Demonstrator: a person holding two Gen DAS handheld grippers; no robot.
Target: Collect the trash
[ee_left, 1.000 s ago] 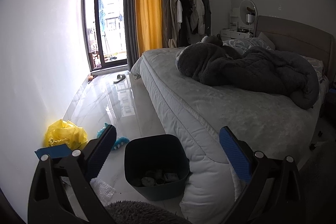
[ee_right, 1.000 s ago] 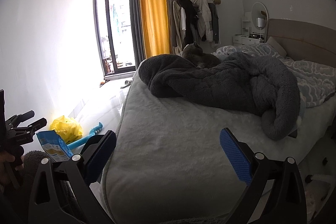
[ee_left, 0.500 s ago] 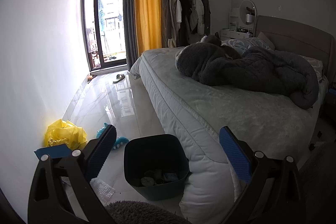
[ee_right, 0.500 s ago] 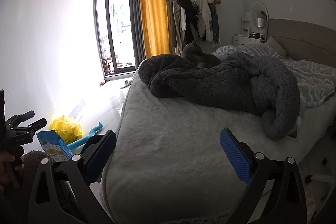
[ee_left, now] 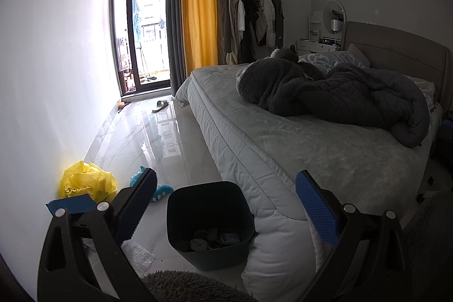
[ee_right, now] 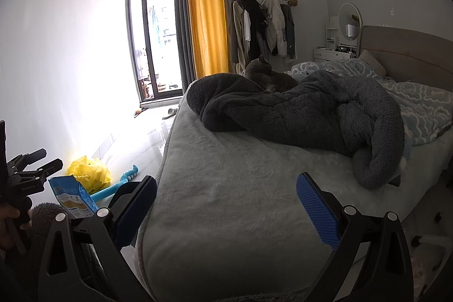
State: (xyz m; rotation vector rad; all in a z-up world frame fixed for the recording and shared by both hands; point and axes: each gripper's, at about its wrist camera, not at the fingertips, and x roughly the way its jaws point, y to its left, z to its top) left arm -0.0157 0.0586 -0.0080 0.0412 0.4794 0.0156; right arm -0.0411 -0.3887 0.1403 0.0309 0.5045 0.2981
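We are looking into a bedroom through two cameras, one on each handheld gripper. In the left wrist view, a dark bin (ee_left: 209,222) is standing on the glossy white floor (ee_left: 158,143), pressed against the corner of the bed (ee_left: 283,149). The bin is open at the top and holding a small heap of trash at its bottom: a few crumpled, roundish pieces and a small wrapper, too dim to tell apart further.

More trash is lying on the floor beside the white wall. A crumpled yellow plastic bag (ee_left: 86,184) is sitting against the wall, and a blue snack packet (ee_left: 70,203) is resting just in front of it. A sheet of bubble wrap (ee_left: 138,255) is lying near the bin, partly hidden behind the gripper. A teal toy (ee_left: 158,190) is lying between the bag and the bin.

We are holding the left gripper (ee_left: 226,205) above the bin with its blue-padded fingers (ee_left: 136,205) spread wide, grasping nothing. The right gripper (ee_right: 226,205) is hovering over the foot of the bed, its fingers likewise released and empty.

On the bed, a dark fleece blanket (ee_right: 297,115) is lying bunched up, and a grey cat (ee_right: 267,77) is resting on it.
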